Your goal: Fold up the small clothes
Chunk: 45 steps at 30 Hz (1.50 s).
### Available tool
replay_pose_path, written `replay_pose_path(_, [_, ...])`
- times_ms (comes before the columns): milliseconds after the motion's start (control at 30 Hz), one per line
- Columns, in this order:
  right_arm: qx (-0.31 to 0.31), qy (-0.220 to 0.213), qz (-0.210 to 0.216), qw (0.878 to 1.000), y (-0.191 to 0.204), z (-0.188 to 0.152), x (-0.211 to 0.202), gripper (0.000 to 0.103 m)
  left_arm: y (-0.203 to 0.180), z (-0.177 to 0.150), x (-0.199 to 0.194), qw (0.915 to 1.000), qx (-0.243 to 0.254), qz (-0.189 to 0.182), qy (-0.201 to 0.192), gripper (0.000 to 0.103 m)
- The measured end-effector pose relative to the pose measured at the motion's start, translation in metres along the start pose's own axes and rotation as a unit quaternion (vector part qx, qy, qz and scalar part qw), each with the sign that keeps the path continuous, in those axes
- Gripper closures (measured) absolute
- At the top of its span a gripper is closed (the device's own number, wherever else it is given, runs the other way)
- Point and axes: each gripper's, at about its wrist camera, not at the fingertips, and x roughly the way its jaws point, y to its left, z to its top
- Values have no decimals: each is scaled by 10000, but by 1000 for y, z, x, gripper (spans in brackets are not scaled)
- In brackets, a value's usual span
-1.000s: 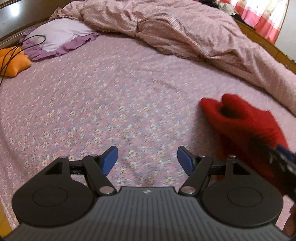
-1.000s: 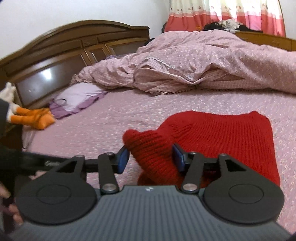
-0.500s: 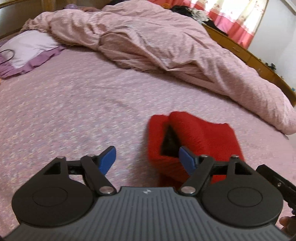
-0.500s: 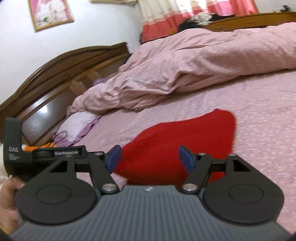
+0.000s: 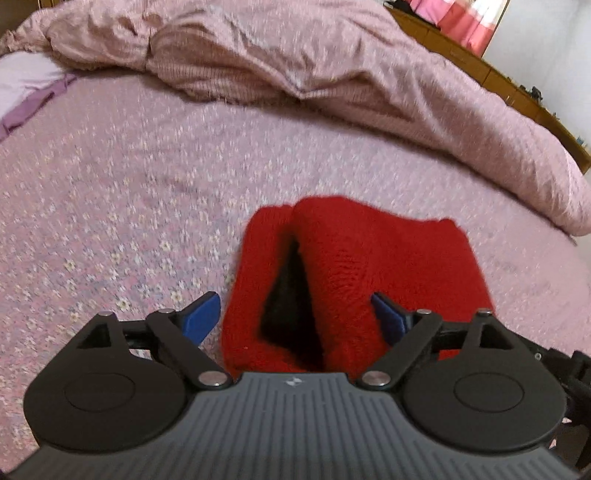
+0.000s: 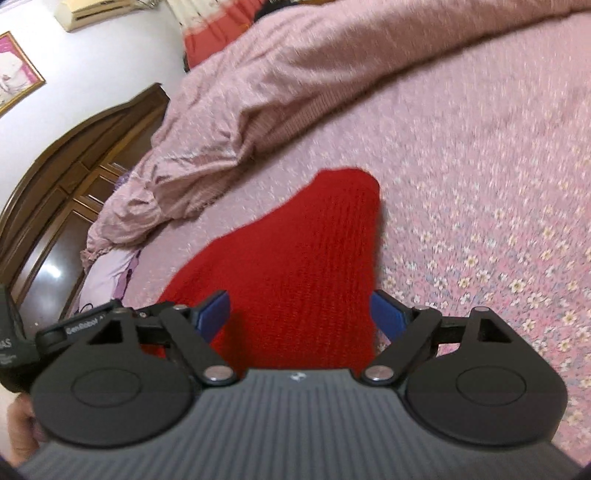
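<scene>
Covering most of both views, a pink floral bedsheet point(image 5: 110, 206) is seen, with a rumpled pink quilt point(image 5: 295, 55) behind. On the sheet, a red knitted garment point(image 5: 351, 258) is laid, its dark opening exposed. Above it, the left gripper point(image 5: 295, 317) and right gripper point(image 6: 299, 314) are being opened; nothing is gripped.

A pink floral bedsheet point(image 5: 122, 206) covers the mattress and fills most of both views. A rumpled pink quilt point(image 5: 295, 55) lies heaped across it from ten to two o'clock in the left view. A lilac pillow point(image 5: 22, 88) sits at nine o'clock. In the right view a dark wooden headboard point(image 6: 55, 206) stands at nine o'clock, a framed picture point(image 6: 14, 70) and an air conditioner point(image 6: 96, 11) at eleven, and red curtains point(image 6: 221, 22) at twelve.
</scene>
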Motion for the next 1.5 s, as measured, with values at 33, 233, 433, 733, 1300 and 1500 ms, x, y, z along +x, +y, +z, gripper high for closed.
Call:
replay_pose_path(33, [30, 62, 14, 10000, -2, 0, 5, 18, 3, -2, 3, 10000, -40, -14, 4, 7])
replay_pose_path(233, [299, 261, 157, 9991, -13, 0, 27, 13, 21, -8, 20, 9980, -409, -454, 153, 4])
replay_pose_path(433, [554, 594, 413, 9958, -24, -1, 47, 7, 25, -10, 33, 9958, -487, -733, 237, 3])
replay_pose_path(733, [549, 831, 850, 9914, -31, 3, 69, 6, 41, -16, 58, 9816, -1033, -1537, 473, 3])
replay_pose_path(1300, [542, 499, 1508, 9858, -38, -3, 57, 30, 47, -33, 49, 9620, -1369, -2329, 388, 21])
replay_pose_path(1500, [730, 325, 1829, 9799, -33, -3, 32, 33, 41, -39, 21, 9616, -1325, -2382, 328, 23])
